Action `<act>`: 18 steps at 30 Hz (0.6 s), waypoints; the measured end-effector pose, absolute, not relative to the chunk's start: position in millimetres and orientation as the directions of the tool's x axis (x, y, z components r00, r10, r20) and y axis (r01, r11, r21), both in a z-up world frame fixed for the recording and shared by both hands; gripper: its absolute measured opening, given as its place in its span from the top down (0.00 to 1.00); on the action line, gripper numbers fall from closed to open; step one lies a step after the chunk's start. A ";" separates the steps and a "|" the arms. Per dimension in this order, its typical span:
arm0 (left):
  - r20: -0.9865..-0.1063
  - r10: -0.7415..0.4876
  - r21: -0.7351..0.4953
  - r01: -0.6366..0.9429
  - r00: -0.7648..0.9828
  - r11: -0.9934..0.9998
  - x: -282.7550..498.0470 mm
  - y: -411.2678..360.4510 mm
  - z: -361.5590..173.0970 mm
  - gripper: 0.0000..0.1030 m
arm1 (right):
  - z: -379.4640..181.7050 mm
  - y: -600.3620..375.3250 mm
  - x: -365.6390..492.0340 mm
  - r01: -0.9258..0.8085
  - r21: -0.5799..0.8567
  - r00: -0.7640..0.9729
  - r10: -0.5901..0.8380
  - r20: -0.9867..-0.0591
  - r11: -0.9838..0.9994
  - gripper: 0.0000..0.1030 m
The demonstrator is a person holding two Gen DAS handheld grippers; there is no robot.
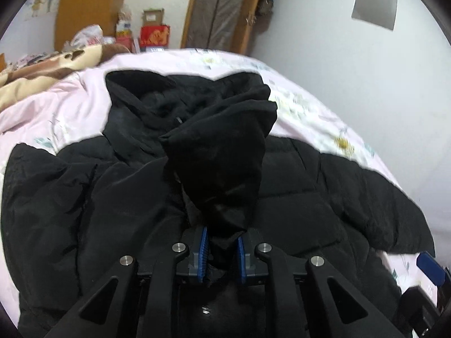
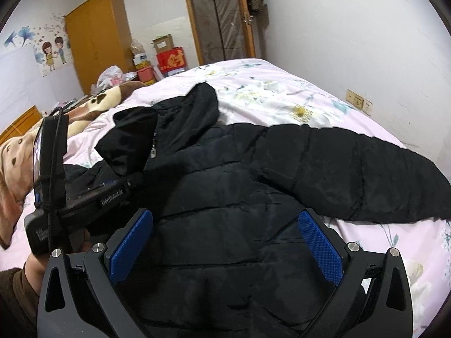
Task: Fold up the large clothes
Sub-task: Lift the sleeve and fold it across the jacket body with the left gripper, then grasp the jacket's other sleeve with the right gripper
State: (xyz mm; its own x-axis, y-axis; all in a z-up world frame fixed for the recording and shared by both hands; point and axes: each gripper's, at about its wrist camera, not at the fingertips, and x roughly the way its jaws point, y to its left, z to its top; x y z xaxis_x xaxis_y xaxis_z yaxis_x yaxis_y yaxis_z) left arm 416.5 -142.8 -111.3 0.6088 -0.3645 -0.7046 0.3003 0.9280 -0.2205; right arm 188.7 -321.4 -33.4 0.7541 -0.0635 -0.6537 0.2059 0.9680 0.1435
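Note:
A black puffer jacket (image 1: 296, 197) lies spread on the pink floral bedspread (image 1: 70, 107); it also shows in the right wrist view (image 2: 225, 186), with one sleeve (image 2: 352, 169) stretched to the right. My left gripper (image 1: 222, 249) is shut on a fold of the jacket's black hood (image 1: 220, 163) and holds it pulled up over the jacket's chest. My right gripper (image 2: 228, 242) is open and empty, hovering just above the jacket's lower body. The left gripper's body (image 2: 84, 194) shows at the left of the right wrist view.
A brown-and-cream plush blanket (image 2: 93, 107) lies at the bed's far left. Boxes and bags (image 2: 166, 59) stand beyond the bed by an orange wardrobe (image 2: 98, 36) and a door (image 2: 220, 17). A white wall (image 2: 352, 42) runs along the right side of the bed.

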 end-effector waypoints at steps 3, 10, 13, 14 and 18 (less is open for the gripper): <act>-0.718 -0.372 -0.210 0.326 0.589 0.922 414.3 -151.2 -119.9 0.59 | -38.1 -328.0 189.6 0.221 0.144 0.743 -0.071 -0.665 0.965 0.00; -0.665 -0.492 -0.300 0.403 0.562 0.865 405.7 -133.9 -103.7 0.27 | -38.3 -337.8 197.3 0.247 0.161 0.734 -0.076 -0.675 0.955 0.00; -0.629 -0.513 -0.305 0.422 0.585 0.854 394.5 -109.1 -80.6 0.26 | -37.4 -340.3 206.0 0.250 0.190 0.732 -0.057 -0.679 0.949 0.00; -0.618 -0.500 -0.296 0.409 0.607 0.863 392.0 -95.5 -72.2 0.23 | -37.4 -340.4 209.1 0.246 0.199 0.732 -0.047 -0.680 0.949 0.00; -0.621 -0.380 -0.234 0.300 0.685 0.925 392.4 -34.1 -54.2 0.19 | -39.8 -331.9 237.4 0.160 0.260 0.746 0.056 -0.664 0.952 0.00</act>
State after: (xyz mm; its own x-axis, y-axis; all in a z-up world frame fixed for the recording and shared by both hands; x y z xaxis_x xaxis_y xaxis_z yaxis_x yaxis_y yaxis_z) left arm 392.4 -34.1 -54.2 0.6854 -0.3797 -0.6213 0.2998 0.9247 -0.2344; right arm 237.4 -331.9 -39.8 0.7460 0.0564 -0.6636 0.1598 0.9522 0.2605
